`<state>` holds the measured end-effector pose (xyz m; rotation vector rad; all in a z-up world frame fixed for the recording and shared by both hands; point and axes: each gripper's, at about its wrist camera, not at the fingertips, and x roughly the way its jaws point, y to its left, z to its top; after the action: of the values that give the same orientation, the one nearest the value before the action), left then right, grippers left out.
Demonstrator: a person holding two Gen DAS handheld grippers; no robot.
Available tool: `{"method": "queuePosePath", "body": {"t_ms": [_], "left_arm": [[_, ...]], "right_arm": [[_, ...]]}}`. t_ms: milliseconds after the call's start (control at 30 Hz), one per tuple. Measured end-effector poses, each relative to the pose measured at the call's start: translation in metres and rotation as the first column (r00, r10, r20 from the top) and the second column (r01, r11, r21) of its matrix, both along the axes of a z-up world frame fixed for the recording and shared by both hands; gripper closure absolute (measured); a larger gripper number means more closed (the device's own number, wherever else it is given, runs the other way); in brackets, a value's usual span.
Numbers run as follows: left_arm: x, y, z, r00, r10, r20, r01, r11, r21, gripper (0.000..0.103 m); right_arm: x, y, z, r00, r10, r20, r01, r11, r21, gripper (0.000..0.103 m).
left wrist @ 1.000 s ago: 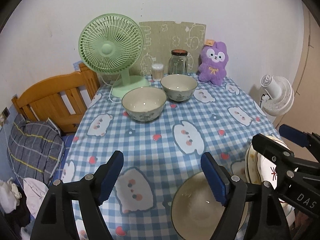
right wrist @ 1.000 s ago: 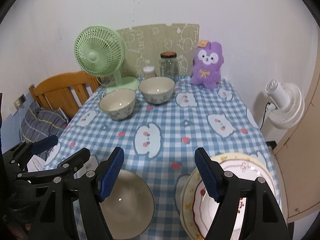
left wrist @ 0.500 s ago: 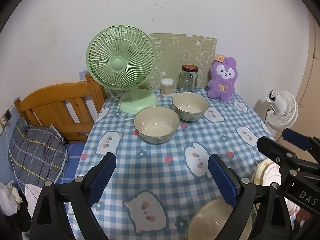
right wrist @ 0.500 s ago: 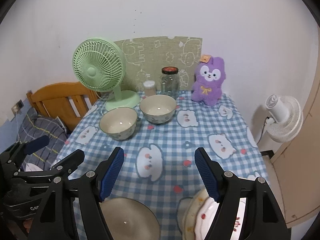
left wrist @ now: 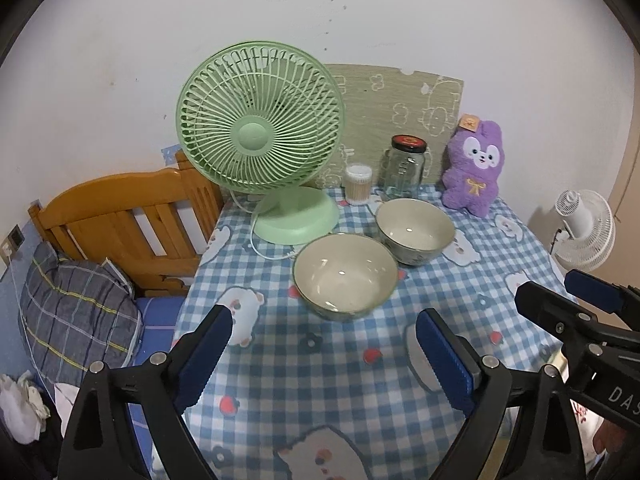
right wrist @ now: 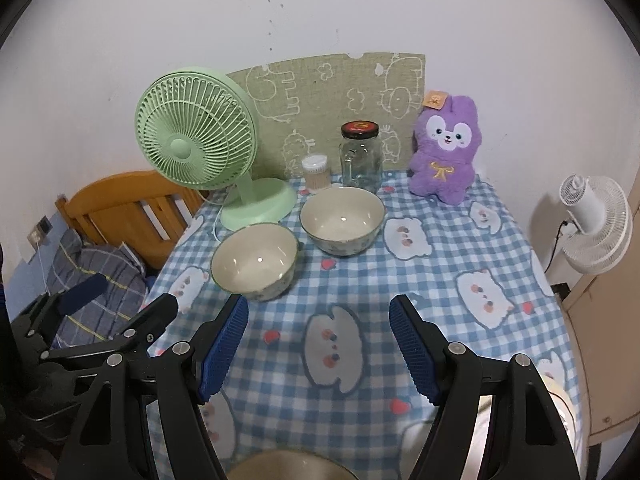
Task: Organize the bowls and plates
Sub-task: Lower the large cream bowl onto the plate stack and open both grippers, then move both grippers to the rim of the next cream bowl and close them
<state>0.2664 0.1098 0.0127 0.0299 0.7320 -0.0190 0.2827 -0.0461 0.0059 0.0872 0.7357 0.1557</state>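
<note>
Two cream bowls stand side by side on the checked tablecloth point(left wrist: 320, 380): the nearer bowl point(left wrist: 346, 276) point(right wrist: 256, 260) and the farther bowl point(left wrist: 416, 230) point(right wrist: 342, 220). My left gripper point(left wrist: 320, 340) hovers open just short of the nearer bowl, with nothing between its blue pads. My right gripper point(right wrist: 318, 320) is open over bare cloth, also with nothing in it. Each gripper shows in the other's view: the right gripper point(left wrist: 560, 292) at the right edge and the left gripper point(right wrist: 128, 294) at the left. A third bowl's rim point(right wrist: 288, 466) and stacked plates point(right wrist: 560, 400) peek out at the bottom, partly hidden by the fingers.
At the back of the table stand a green fan point(left wrist: 260, 140), a glass jar point(left wrist: 404, 168), a cotton-swab tub point(left wrist: 358, 184) and a purple plush point(left wrist: 474, 168). A wooden headboard point(left wrist: 120, 216) and pillow point(left wrist: 76, 308) lie left of the table. A white fan point(left wrist: 584, 224) stands to the right.
Both grippers have moved forward over the table toward the two far bowls. The near bowl and the plates have slipped to the bottom edge of view. The left jaws stand a little wider.
</note>
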Motion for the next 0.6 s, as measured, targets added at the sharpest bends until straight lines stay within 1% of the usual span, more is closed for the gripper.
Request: {"method": "queuePosePath", "body": {"t_ms": [33, 100, 267, 400, 600], "left_arm": [[0.004, 0.002, -0.001, 1.000, 0.003, -0.002, -0.003, 1.000, 0.002, 0.011], [0.013, 0.006, -0.005, 1.000, 0.011, -0.017, -0.011, 1.000, -0.004, 0.016], [0.037, 0.017, -0.019, 0.998, 0.018, -0.059, -0.018, 1.000, -0.005, 0.017], [0.054, 0.024, -0.024, 0.998, 0.020, -0.063, -0.019, 1.000, 0.011, 0.018], [0.081, 0.029, -0.036, 0.996, 0.018, -0.083, -0.015, 0.999, 0.029, 0.023]], "right_arm": [[0.004, 0.003, 0.000, 1.000, 0.004, -0.001, -0.004, 1.000, -0.003, 0.027], [0.014, 0.010, -0.003, 1.000, 0.015, -0.010, -0.015, 1.000, -0.002, 0.027], [0.037, 0.027, -0.010, 0.999, 0.035, -0.019, -0.035, 0.999, -0.032, 0.027], [0.057, 0.035, -0.016, 0.999, 0.041, -0.029, -0.043, 0.998, -0.050, 0.027], [0.086, 0.042, -0.029, 0.997, 0.033, -0.067, -0.037, 0.998, -0.056, 0.028]]}}
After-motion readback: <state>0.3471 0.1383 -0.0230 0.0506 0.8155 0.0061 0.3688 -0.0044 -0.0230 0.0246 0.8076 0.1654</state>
